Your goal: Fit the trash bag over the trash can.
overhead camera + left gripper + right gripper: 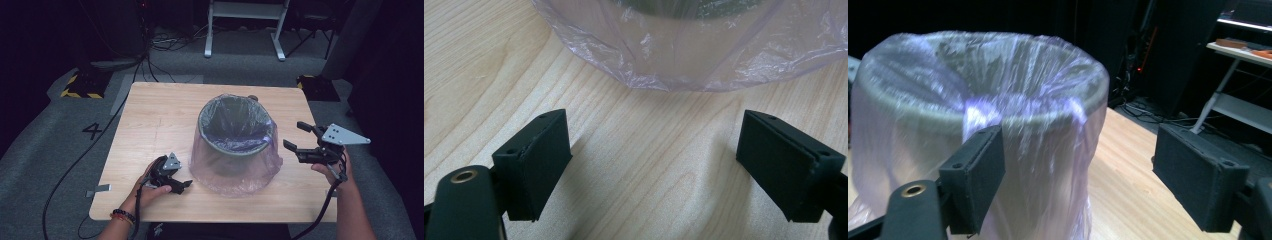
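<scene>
Wooden table [150,120]: both the left gripper [183,186] and right gripper [295,136] stand spread, empty; the loose bag [235,172] beyond them could slip off the bin [235,145].

I count one bin [233,131] on my bench [150,125], and one clear bag [235,172] lining it and draped down its sides. One bench, no more. Two hand-held grippers: a left hand-held gripper [186,184] and a right hand-held gripper [296,136], each with two black jaws, so four jaws in all. Each carries one grey three-cornered plate, two plates together. Two hands hold them. On the floor beyond I count two yellow-and-black striped blocks [80,86], one white frame [245,25], and one painted numeral [92,131].
</scene>
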